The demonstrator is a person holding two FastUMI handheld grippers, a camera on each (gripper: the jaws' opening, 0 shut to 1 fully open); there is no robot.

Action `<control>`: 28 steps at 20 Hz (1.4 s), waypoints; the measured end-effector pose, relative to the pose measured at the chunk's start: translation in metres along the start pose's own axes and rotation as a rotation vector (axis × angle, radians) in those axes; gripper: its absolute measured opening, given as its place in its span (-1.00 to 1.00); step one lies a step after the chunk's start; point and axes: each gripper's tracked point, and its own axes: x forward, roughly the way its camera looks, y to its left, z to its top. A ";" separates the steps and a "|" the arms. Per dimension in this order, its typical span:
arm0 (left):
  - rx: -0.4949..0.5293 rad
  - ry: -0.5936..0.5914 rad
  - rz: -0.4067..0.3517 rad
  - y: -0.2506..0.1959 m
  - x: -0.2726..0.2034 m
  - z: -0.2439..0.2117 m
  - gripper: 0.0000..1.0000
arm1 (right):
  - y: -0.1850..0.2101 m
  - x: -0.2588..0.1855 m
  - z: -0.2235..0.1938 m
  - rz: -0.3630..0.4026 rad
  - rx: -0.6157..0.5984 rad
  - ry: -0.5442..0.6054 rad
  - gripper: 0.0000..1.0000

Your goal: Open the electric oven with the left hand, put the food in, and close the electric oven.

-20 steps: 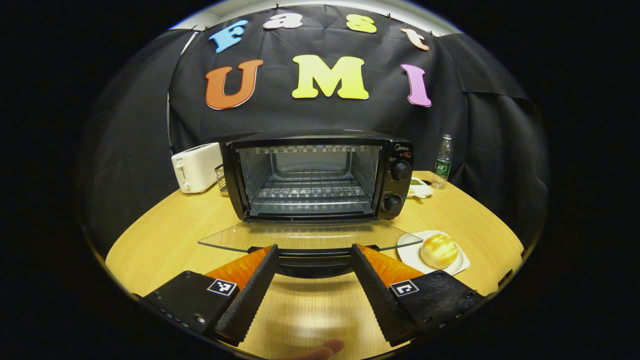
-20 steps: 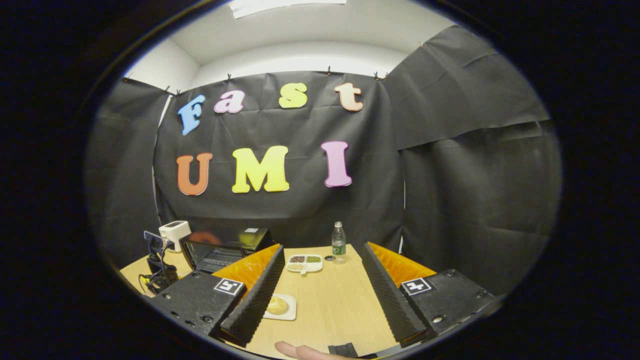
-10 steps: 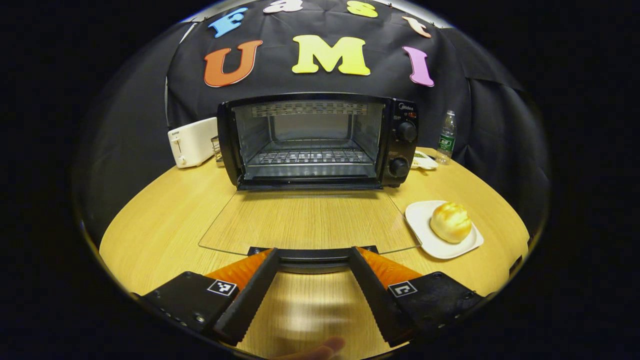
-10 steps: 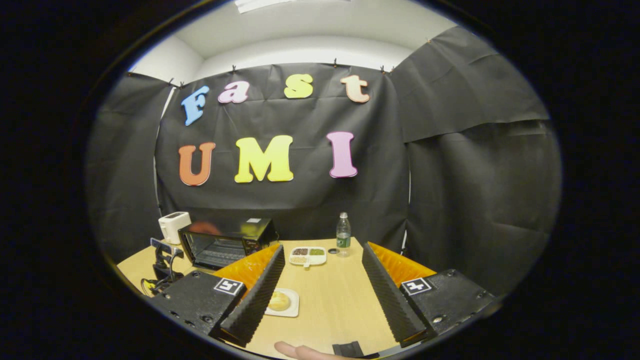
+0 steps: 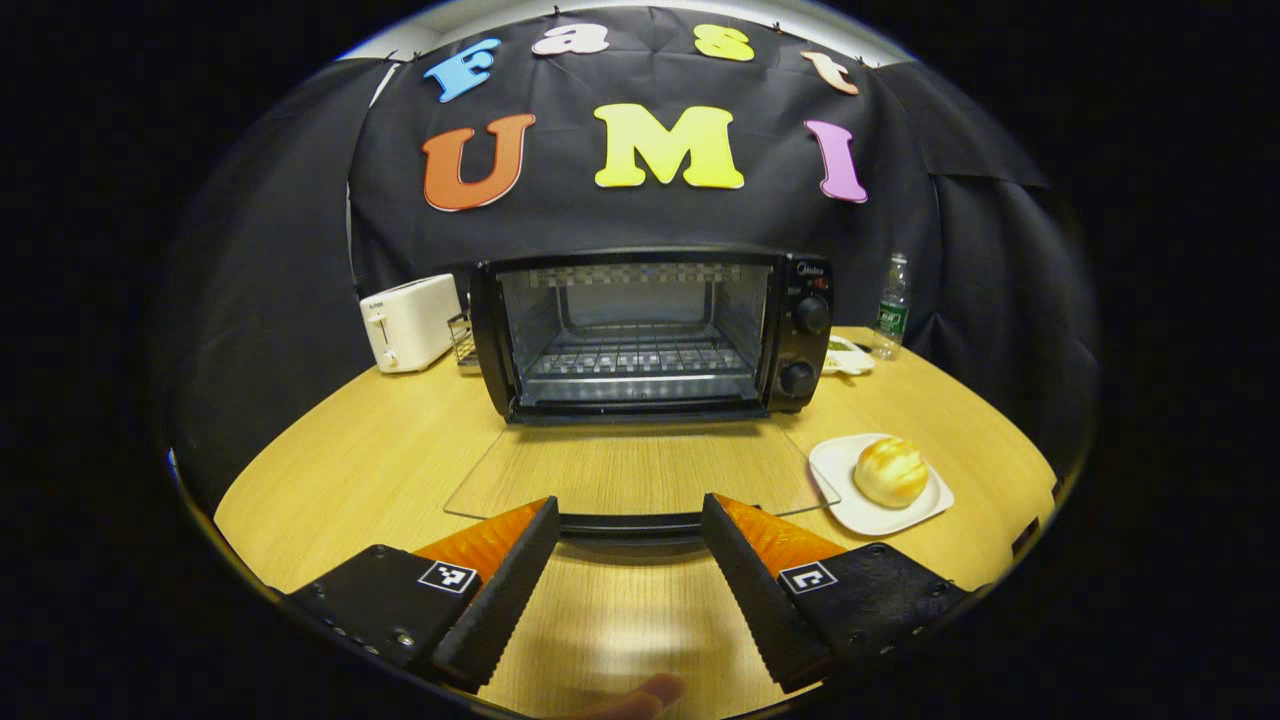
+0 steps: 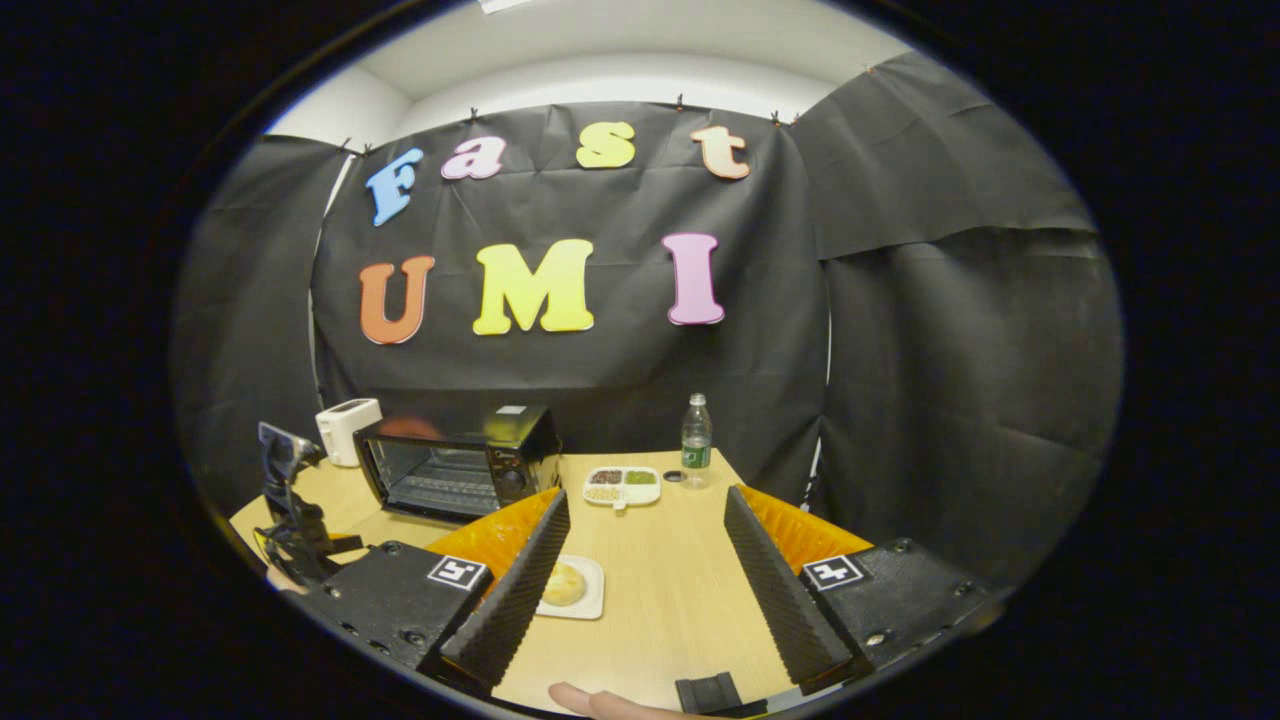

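In the left gripper view the black electric oven [image 5: 650, 335] stands with its glass door [image 5: 640, 475] folded down flat on the table, and its wire rack inside is bare. My left gripper [image 5: 628, 503] is open, and the door's dark handle [image 5: 630, 525] lies across just past its fingertips, untouched. A golden bun [image 5: 890, 472] rests on a white plate [image 5: 835, 500] right of the door. In the right gripper view my right gripper [image 6: 645, 494] is open and holds nothing, above the table, with the bun [image 6: 565, 583] near its left finger. The oven [image 6: 460, 460] sits farther left.
A white toaster [image 5: 410, 322] stands left of the oven. A water bottle [image 5: 890, 305] and a divided snack dish [image 6: 622, 485] are at the back right. The left gripper and its holder [image 6: 290, 500] rise at the table's left edge. Bare wooden table [image 6: 670, 590] lies ahead.
The left gripper has drawn back and lifted a little from the door handle, so the oven looks farther off. The right gripper's view has tipped downward, showing more table.
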 end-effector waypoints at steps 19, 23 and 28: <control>-0.017 -0.451 0.057 0.058 -0.182 0.199 0.84 | 0.078 0.126 -0.146 0.140 0.044 0.241 0.99; -0.005 -0.485 0.045 0.058 -0.191 0.203 0.84 | 0.107 0.149 -0.200 0.191 0.007 0.335 0.99; -0.013 -0.455 0.041 0.062 -0.183 0.196 0.84 | 0.127 0.167 -0.232 0.206 -0.026 0.406 0.99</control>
